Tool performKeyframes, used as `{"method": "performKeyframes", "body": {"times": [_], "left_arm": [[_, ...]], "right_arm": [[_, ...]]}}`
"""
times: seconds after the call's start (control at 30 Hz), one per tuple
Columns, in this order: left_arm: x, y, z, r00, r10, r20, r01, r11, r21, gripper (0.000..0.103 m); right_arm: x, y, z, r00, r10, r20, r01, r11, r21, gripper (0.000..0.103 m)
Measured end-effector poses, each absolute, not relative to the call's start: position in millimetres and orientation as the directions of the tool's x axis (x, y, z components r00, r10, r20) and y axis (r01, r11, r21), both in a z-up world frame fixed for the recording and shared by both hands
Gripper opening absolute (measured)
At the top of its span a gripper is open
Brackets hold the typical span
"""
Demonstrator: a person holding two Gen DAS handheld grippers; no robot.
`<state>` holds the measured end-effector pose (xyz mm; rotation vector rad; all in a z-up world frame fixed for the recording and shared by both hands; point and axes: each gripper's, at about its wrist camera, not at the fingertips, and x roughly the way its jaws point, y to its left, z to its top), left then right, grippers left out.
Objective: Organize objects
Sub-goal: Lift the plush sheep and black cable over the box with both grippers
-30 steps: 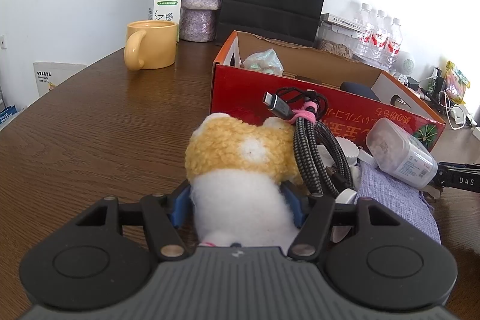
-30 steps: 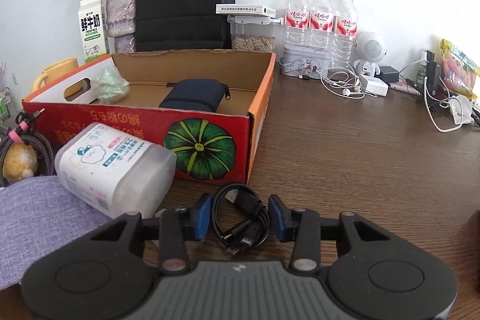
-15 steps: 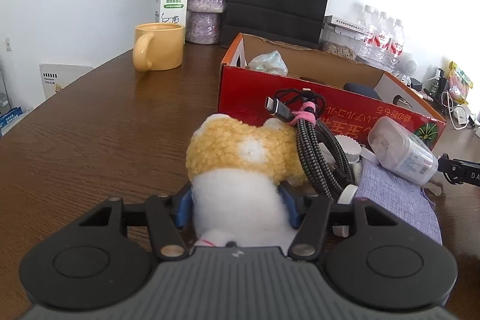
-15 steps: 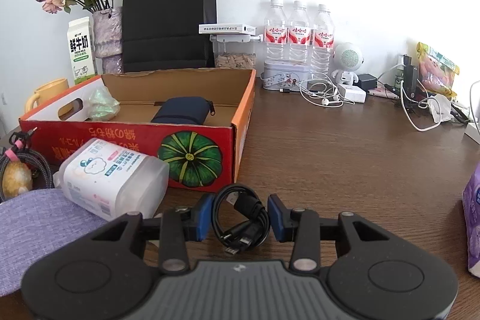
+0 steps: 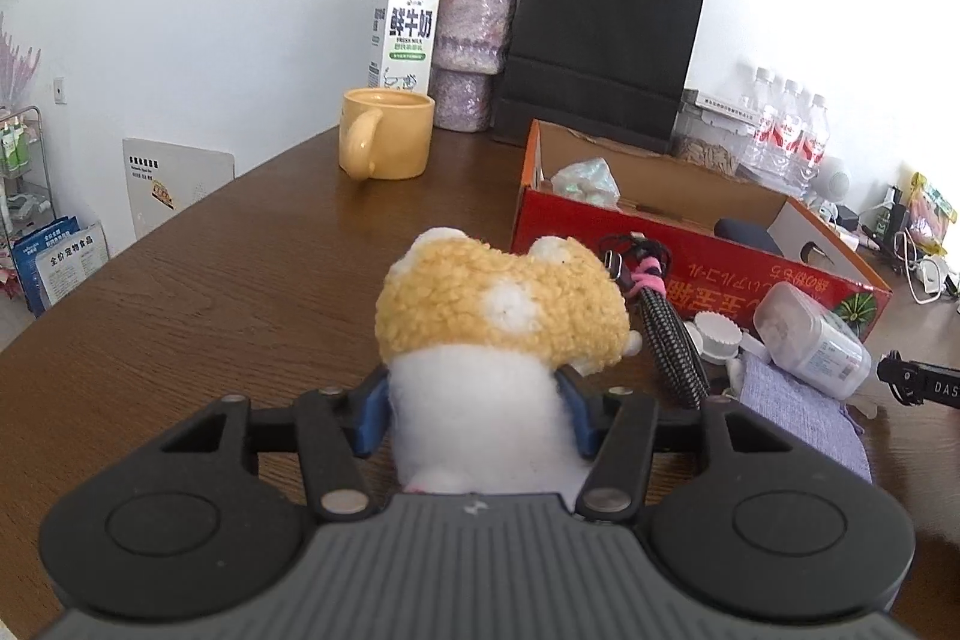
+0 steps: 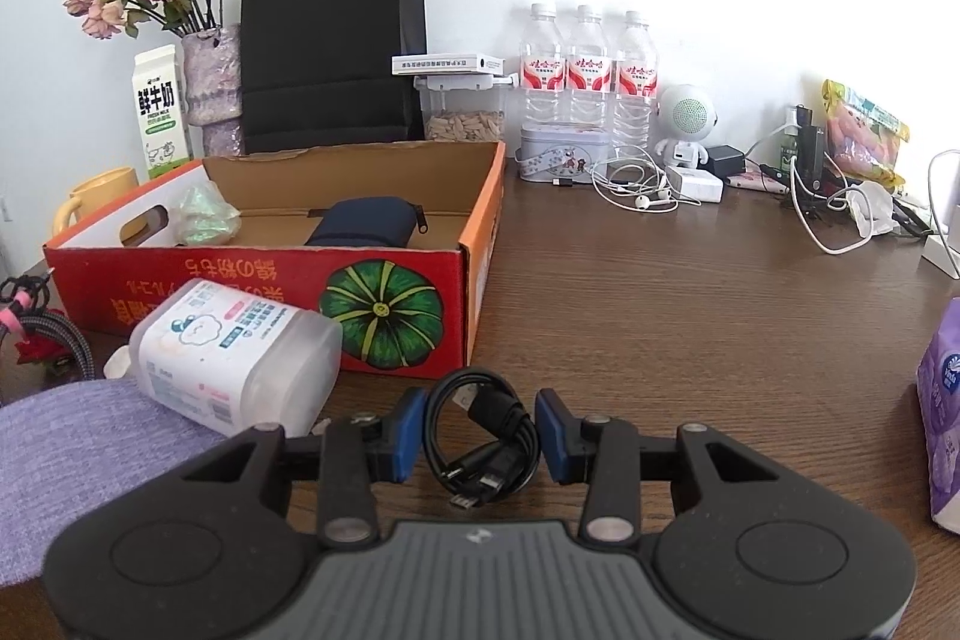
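Your left gripper [image 5: 477, 415], angled down over the table [image 5: 240, 292], pinches the plush toy [image 5: 498, 322] beside the red box [image 5: 690, 268], while your right gripper [image 6: 480, 436], also tilted downward, clamps the coiled black cable [image 6: 483, 430] near that box.

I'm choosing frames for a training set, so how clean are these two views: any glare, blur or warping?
Left wrist view: sharp, the plush toy crisp, the wall at upper right blown out white, the table edge bowed by the fisheye. Right wrist view: also sharp, the wall behind the water bottles overexposed, dark vignette in the corners.
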<state>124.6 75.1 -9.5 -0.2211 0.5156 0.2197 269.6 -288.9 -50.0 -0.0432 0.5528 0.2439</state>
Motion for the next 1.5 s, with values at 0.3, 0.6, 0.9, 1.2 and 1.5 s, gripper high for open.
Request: {"method": "performKeyframes", "body": {"times": [0.3,0.6,0.9,1.2,1.5], "left_arm": [[121.4,82.5,14.0,0.884,0.182,-0.431,-0.271,0.95,-0.157,0.056],[145.2,53.9,34.4,0.926,0.107,-0.362,-0.17,0.974,-0.147,0.056],[201.8,20.3,55.9,0.949,0.032,-0.314,-0.071,0.991,-0.115,0.056],[268.0,7.0,53.5,0.934,-0.007,-0.356,-0.038,0.992,-0.12,0.057],[313.9,7.3,40.8,0.924,-0.002,-0.382,-0.037,0.995,-0.096,0.057]], "right_arm": [[250.9,-287.4,-43.0,0.875,0.215,-0.433,-0.229,0.973,0.019,0.038],[239.1,-269.1,-26.0,0.918,0.257,-0.302,-0.263,0.964,0.022,0.038],[260.8,-220.5,-4.3,0.898,0.357,-0.257,-0.364,0.931,0.021,0.038],[296.5,-193.0,3.1,0.876,0.392,-0.28,-0.399,0.916,0.034,0.038],[338.5,-175.5,-2.0,0.868,0.394,-0.302,-0.393,0.917,0.066,0.038]]}}
